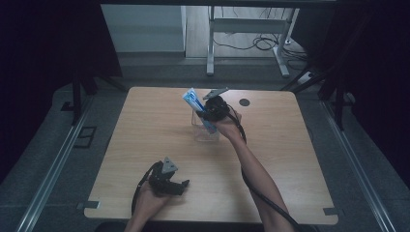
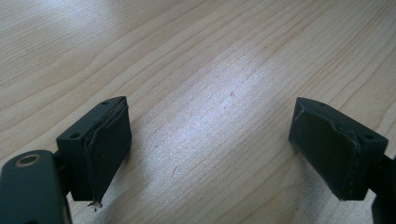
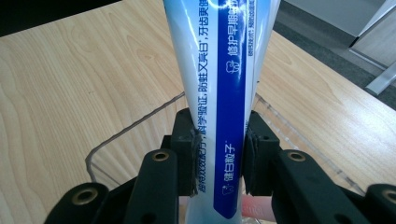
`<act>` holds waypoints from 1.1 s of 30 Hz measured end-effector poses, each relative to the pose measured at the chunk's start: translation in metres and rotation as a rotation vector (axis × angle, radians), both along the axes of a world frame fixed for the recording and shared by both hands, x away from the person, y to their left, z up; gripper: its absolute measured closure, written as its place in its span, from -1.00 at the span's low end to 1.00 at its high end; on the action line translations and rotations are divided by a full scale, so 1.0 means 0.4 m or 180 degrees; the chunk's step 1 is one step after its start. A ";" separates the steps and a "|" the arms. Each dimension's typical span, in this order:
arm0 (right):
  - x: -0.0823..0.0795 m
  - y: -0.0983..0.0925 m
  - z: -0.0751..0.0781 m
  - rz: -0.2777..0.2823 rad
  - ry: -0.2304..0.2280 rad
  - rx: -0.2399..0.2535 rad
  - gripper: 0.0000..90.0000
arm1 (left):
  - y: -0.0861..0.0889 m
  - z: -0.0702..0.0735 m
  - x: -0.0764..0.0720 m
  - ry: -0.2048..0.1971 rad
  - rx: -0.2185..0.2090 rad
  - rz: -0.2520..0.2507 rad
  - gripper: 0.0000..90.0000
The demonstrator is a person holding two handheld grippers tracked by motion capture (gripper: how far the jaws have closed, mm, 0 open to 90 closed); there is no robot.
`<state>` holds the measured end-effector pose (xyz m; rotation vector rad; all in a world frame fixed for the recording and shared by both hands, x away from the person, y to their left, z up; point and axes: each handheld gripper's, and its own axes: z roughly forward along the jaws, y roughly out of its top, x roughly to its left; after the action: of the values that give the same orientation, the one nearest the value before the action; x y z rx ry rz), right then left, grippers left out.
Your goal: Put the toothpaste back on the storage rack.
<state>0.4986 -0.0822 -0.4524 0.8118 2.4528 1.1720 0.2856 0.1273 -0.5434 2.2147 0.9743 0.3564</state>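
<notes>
High view: the right gripper is out over the middle of the desk, held above a clear box that stands there. It grips a blue-and-white tube, whose flat end sticks up and to the left of the gripper while its lower end reaches down into the box. The left gripper lies low near the desk's front edge, well apart from the box, with its jaws pointing right.

Left gripper view: the two black jaws stand wide apart over bare wood, with nothing between them.

Right gripper view: both pads press on the tube from either side, so the gripper is closed on it. The tube rises upright between the jaws, a dark blue band with white print running along it. Below and behind it the box's clear rim curves across the desk, with the tube over its opening.
</notes>
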 end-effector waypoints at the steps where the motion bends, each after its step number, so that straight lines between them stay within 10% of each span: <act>1: 0.000 -0.001 -0.001 0.0014 0.0017 -0.0003 0.54 | 0.000 0.000 0.000 0.0000 0.0000 0.0001 -0.71; 33: -0.034 -0.016 0.018 -0.0010 -0.0132 0.0151 -0.08 | 0.000 0.000 0.000 -0.0002 0.0000 -0.0001 -0.71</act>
<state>0.4849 -0.0884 -0.4450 0.7963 2.3981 1.2380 0.2857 0.1274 -0.5434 2.2148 0.9735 0.3568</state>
